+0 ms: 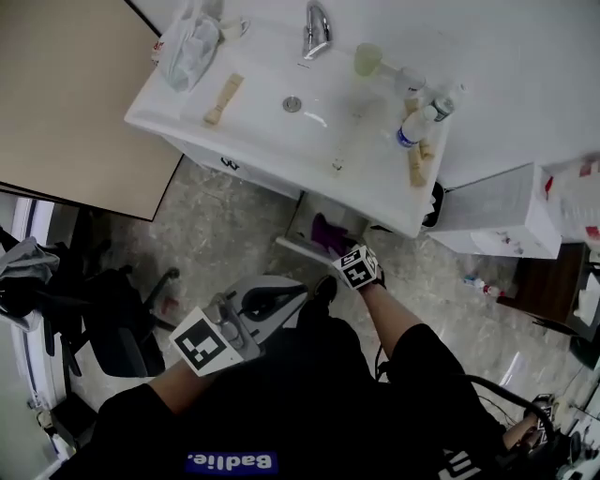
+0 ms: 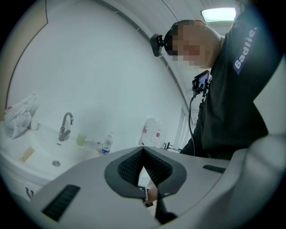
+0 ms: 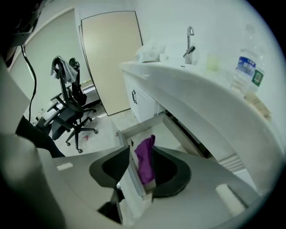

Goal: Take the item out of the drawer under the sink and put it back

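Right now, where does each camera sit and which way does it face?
Left gripper view: rides the left gripper, faces across to the sink; its shut jaws and the person's torso show.
Right gripper view: rides the right gripper, tilts down into the open drawer at the purple item; open jaws show.
Head view: on the head, steeply down at sink and drawer; arms and both grippers show.
All three share the faucet.

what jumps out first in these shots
The purple cloth stands out most, lying in the open drawer under the white sink. The right gripper hangs above that drawer with its jaws apart, gripping nothing. On the sink's right end, a bottle with a blue label lies among other small containers.
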Tool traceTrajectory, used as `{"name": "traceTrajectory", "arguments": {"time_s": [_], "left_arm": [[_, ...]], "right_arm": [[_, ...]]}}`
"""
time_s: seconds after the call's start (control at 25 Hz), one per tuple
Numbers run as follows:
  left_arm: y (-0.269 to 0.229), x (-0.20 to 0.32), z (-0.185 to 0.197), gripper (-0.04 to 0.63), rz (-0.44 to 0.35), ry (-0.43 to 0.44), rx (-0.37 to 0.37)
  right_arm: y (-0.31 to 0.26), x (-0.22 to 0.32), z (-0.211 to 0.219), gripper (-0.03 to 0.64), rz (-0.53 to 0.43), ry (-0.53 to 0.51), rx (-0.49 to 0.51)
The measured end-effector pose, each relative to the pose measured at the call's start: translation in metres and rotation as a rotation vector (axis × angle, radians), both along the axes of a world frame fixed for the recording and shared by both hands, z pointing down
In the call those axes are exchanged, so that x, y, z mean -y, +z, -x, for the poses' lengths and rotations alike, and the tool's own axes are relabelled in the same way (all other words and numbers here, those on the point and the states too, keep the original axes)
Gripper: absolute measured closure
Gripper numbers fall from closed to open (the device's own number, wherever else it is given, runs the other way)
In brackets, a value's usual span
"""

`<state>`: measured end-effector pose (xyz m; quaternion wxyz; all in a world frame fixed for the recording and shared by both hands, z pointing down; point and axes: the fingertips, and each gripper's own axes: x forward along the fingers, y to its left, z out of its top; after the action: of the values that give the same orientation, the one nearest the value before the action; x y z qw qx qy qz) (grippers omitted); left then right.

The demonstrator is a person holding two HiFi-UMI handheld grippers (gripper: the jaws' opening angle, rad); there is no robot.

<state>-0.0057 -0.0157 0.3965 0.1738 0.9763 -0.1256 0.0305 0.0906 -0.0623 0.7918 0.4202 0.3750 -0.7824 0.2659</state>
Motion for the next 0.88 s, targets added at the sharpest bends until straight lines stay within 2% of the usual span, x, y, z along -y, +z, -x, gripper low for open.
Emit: {"name": "traceTrajectory", "arguments": {"time_s": [0.4,0.72,0.88], "left_arm": [[-0.023,-0.021,0.011,0.606,-0.026,0.037,-0.042],[-0.032,-0.03,0.015,0.606,-0.064,0.073,-0.074],[-0.041,-0.032,0.012,0.606,-0.093,0.092,-0.093]], "right_arm": [[-0.106,-0.033,0.025,0.5,-0.154,0.131,0.18],[-0.203,-0.044,0.048,0.54,-0.323,0.151,0.286],[-0.248,-0.052,0.05,0.563,-0.407,0.137,0.295]]}}
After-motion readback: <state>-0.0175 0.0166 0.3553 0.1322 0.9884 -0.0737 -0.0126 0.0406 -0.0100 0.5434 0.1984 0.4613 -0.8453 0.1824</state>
